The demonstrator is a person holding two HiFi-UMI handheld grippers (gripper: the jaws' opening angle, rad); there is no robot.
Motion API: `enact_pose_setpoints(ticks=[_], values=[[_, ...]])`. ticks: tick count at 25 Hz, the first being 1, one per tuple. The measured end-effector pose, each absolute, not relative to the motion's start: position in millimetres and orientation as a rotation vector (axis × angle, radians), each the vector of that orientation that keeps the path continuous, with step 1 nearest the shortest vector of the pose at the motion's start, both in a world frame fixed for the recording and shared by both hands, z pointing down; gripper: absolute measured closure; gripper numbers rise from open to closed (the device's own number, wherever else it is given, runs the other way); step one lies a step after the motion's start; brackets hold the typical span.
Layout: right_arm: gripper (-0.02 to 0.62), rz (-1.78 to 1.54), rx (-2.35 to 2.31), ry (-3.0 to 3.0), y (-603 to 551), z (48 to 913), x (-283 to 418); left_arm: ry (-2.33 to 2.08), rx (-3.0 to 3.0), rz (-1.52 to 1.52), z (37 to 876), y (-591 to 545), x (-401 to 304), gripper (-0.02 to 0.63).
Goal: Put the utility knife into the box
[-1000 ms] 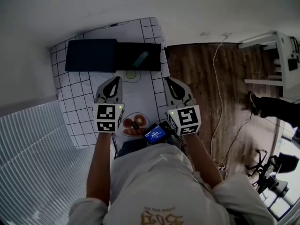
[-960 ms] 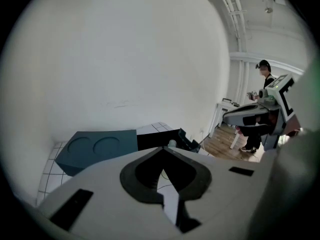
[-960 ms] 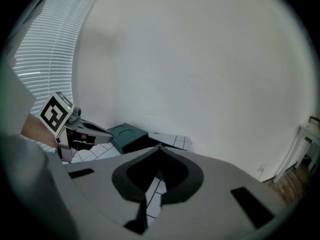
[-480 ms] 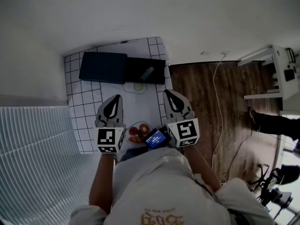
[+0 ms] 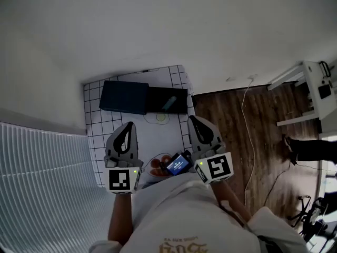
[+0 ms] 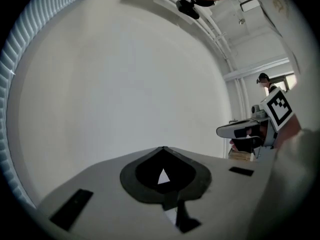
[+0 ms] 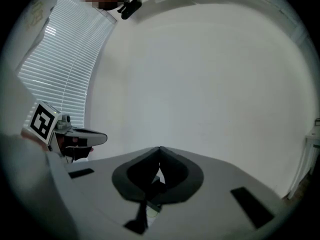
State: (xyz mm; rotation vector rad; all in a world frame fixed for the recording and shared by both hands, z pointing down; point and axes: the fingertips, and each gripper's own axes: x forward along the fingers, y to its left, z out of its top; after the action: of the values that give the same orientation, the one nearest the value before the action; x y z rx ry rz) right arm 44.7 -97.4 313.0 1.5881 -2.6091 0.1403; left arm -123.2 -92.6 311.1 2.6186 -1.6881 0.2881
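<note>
**Both tools shut and empty, knife already boxed**

The left tool [image 5: 128,125] and right tool [image 5: 192,119] are each closed tip to tip with nothing between the jaws. They point roughly level at a bare wall [image 6: 125,84], side by side over the near edge of the bench [image 5: 95,136]. Held clear like this, they look done. The utility knife [image 5: 169,103] lies inside the open black box [image 5: 158,96] at the bench's far right corner. A dark blue lid [image 5: 124,97] sits against the box's left side.

Dim, flat grey indoor light, brightest through the blinds [image 7: 65,69]; shadows soft; both gripper views fisheye-bent with black corners, near foreground blurred.
</note>
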Motion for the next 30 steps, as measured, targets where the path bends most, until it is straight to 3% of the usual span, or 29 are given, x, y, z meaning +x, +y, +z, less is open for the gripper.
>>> enact_pose_setpoints(ticks=[9, 30], values=[[0.589, 0.063, 1.595, -2.659, -105.9, 282.7, 39.1, -1.816, 2.662, 0.117, 255.5, -94.4, -130.8, 0.598], [0.589, 0.068, 1.608, -2.626, -115.0, 287.0, 46.1, -1.774, 2.649, 0.137, 264.9, -104.0, -130.6, 0.598]])
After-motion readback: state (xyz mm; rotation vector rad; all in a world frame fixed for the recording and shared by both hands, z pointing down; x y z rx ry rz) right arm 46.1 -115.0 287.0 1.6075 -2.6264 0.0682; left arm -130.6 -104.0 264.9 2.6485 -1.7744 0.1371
